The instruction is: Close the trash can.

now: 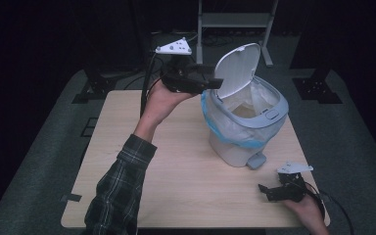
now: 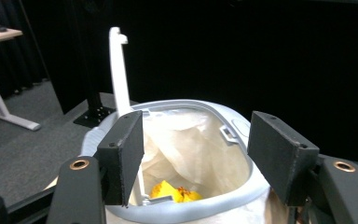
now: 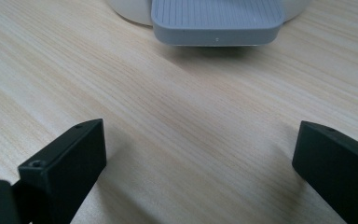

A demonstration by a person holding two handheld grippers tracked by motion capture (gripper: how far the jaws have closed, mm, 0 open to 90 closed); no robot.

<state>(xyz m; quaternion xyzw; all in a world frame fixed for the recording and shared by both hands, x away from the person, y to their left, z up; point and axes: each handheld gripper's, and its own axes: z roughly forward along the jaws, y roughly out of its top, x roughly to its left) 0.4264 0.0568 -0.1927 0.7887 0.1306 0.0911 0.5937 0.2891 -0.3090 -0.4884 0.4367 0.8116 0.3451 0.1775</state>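
Dark curtains ring the pale wooden tabletop (image 1: 176,166). Centre-right stands the pedal bin (image 1: 245,132), lid (image 1: 237,68) upright so its liner gapes. Left claw (image 1: 215,83) hovers spread and empty beside the lid; right claw (image 1: 264,188) rests spread, facing the pedal (image 3: 216,21).

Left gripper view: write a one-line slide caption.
Open left gripper above the lined bin, lid up, yellow scrap inside.

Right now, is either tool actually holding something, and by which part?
Nothing is held. The left tool hangs open above the bin, nothing between its jaws; the right tool rests open on the table.
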